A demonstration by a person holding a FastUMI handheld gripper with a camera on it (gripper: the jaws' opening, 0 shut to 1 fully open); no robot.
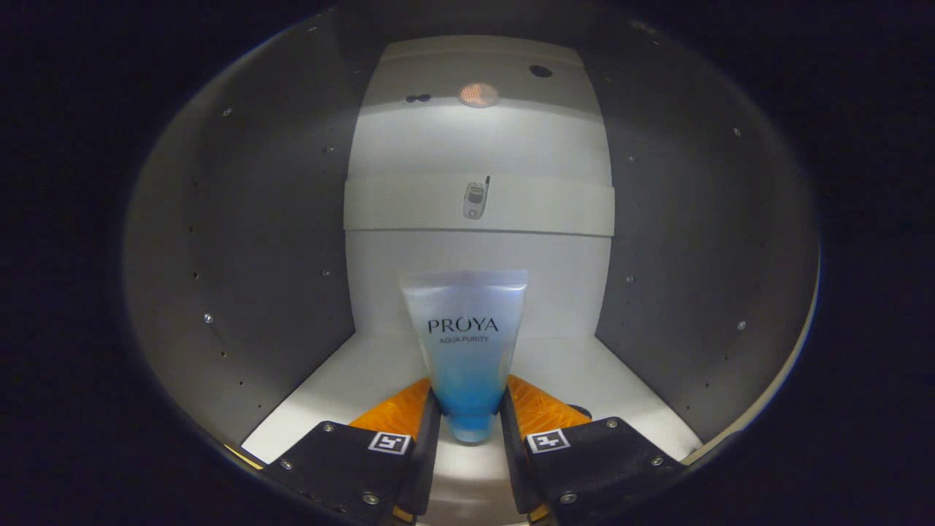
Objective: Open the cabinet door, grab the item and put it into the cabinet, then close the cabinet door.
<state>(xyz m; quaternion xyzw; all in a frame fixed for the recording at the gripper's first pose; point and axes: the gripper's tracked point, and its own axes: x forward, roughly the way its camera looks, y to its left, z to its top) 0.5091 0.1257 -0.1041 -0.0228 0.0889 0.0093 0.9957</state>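
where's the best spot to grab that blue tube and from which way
Grip the tube at its narrow cap end, coming in level from the open front of the cabinet. It stands cap-down and widens toward the flat crimped top, so the slim lower part fits best between the fingers. The hand-held gripper already has it there, one finger pressing on each side.

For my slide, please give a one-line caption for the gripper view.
Gripper shut on translucent blue plastic tube, holding it inside the white cabinet.
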